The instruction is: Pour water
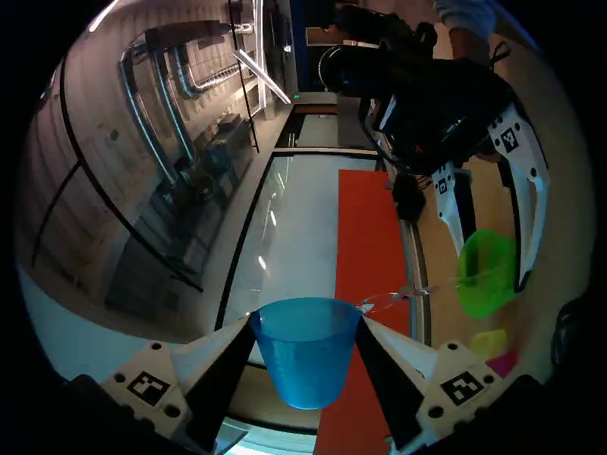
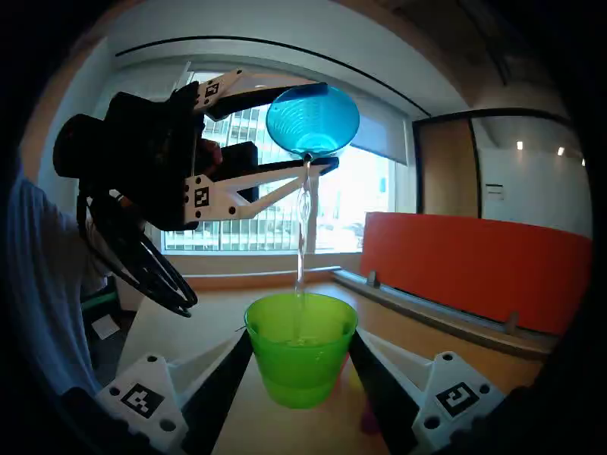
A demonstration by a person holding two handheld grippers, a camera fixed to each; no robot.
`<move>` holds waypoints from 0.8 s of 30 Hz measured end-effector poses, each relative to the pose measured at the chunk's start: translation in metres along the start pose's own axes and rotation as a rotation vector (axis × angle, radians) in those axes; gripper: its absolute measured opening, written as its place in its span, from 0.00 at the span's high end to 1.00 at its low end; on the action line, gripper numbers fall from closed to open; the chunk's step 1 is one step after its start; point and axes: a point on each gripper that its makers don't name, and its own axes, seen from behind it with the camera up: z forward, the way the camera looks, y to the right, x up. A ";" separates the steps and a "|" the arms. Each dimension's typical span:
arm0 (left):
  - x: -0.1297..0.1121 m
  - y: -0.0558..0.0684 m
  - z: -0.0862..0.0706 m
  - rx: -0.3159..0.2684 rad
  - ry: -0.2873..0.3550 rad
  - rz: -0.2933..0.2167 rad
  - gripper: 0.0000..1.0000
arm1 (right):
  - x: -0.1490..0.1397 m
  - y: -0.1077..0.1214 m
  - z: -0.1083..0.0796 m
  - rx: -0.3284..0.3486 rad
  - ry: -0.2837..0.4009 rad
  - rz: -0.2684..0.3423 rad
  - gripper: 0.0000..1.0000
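The left tongs (image 1: 306, 322) pinch the tipped blue cup (image 1: 306, 360); water (image 2: 303, 220) streams into the green cup (image 2: 300, 368) that the right tongs (image 2: 300, 337) pinch.

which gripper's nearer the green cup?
Right. The right gripper is shut on the green cup; the left gripper holds the blue cup tilted above it, apart, pouring water in.

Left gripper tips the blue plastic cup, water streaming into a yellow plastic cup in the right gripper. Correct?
No: the right gripper holds a green plastic cup, not yellow; the right gripper view shows it. The left gripper tipping the blue plastic cup and the water stream are right.
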 end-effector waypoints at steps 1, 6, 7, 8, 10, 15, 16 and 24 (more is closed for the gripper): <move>0.001 -0.001 0.000 0.001 0.000 0.007 0.12 | 0.000 0.000 0.000 0.000 0.001 0.001 0.13; 0.004 -0.001 -0.001 0.003 0.001 0.039 0.12 | 0.002 0.000 0.000 -0.001 0.006 0.003 0.12; 0.005 0.000 -0.002 0.003 0.001 0.045 0.12 | 0.002 0.000 0.000 -0.001 0.007 0.003 0.12; 0.007 0.000 -0.002 0.003 0.001 0.051 0.12 | 0.002 0.000 0.000 -0.001 0.008 0.004 0.12; 0.009 0.000 -0.004 0.005 0.004 0.063 0.12 | 0.003 0.000 0.000 -0.001 0.009 0.005 0.12; 0.016 -0.001 -0.005 0.011 0.011 0.093 0.12 | 0.004 0.001 0.001 -0.001 0.012 0.004 0.12; 0.017 -0.001 -0.005 0.012 0.012 0.100 0.12 | 0.005 0.001 0.001 -0.001 0.013 0.004 0.13; 0.024 0.000 -0.004 0.015 0.020 0.187 0.12 | 0.008 0.001 0.002 -0.002 0.020 0.005 0.12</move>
